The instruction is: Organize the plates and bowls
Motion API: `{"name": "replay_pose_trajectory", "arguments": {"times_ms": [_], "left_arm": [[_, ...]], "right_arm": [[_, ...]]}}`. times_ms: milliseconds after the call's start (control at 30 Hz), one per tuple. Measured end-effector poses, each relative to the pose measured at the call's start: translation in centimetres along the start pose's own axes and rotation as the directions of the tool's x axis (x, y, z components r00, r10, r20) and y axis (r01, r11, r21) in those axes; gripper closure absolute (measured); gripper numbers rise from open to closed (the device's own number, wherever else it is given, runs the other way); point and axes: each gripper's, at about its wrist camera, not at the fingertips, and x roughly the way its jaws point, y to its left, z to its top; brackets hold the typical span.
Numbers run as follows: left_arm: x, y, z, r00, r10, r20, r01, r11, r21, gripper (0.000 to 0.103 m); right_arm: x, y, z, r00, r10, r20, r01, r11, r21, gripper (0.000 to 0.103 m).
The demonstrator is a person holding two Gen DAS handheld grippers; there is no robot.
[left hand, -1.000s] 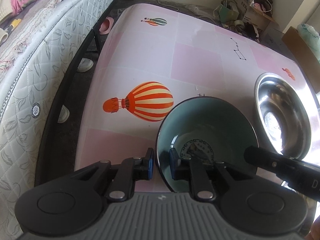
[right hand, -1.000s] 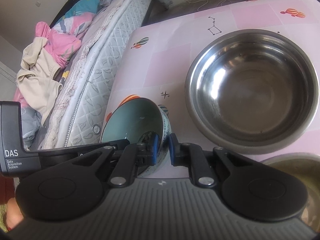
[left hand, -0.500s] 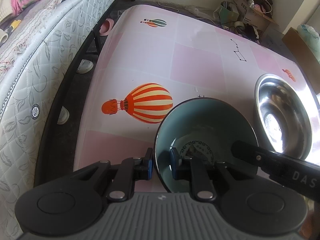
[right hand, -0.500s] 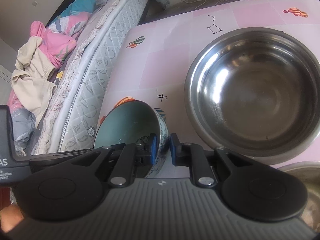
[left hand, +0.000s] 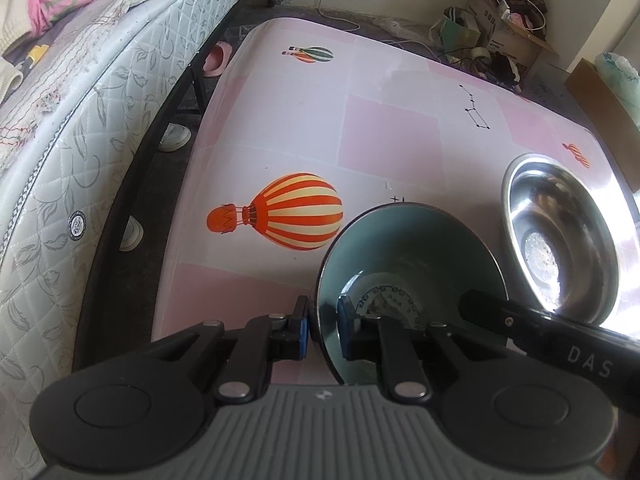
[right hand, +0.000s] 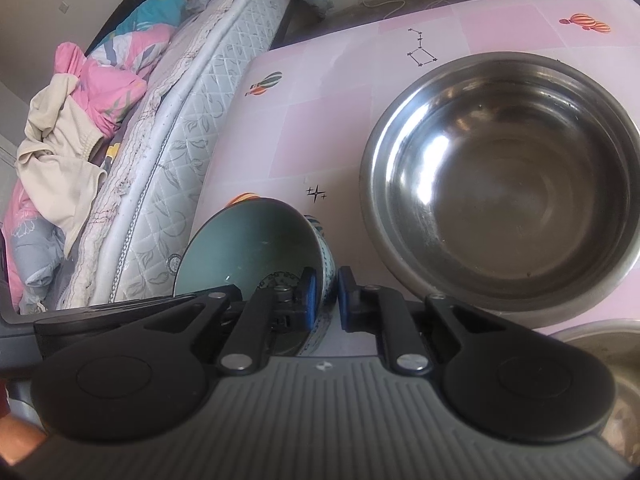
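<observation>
A teal ceramic bowl with a patterned bottom is held tilted above the pink table. My left gripper is shut on its left rim. My right gripper is shut on the opposite rim of the same bowl. A large steel bowl stands on the table to the right; it also shows in the left wrist view. The right gripper's body crosses the lower right of the left wrist view.
A mattress with bedding runs along the table's left edge. Another steel bowl's rim shows at the right gripper's lower right. Boxes and clutter lie on the floor beyond the table's far end.
The right gripper has come in and shut on the teal bowl's rim. The bowl, held by both grippers, has shifted slightly toward the steel bowl.
</observation>
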Motion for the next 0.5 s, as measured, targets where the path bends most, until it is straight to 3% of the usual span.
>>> {"name": "replay_pose_trajectory", "arguments": {"times_ms": [500], "left_arm": [[-1.0, 0.6, -0.2, 1.000, 0.005, 0.006, -0.005, 1.000, -0.019, 0.088]], "right_arm": [[-0.4, 0.7, -0.3, 1.000, 0.019, -0.015, -0.019, 1.000, -0.001, 0.094]]}}
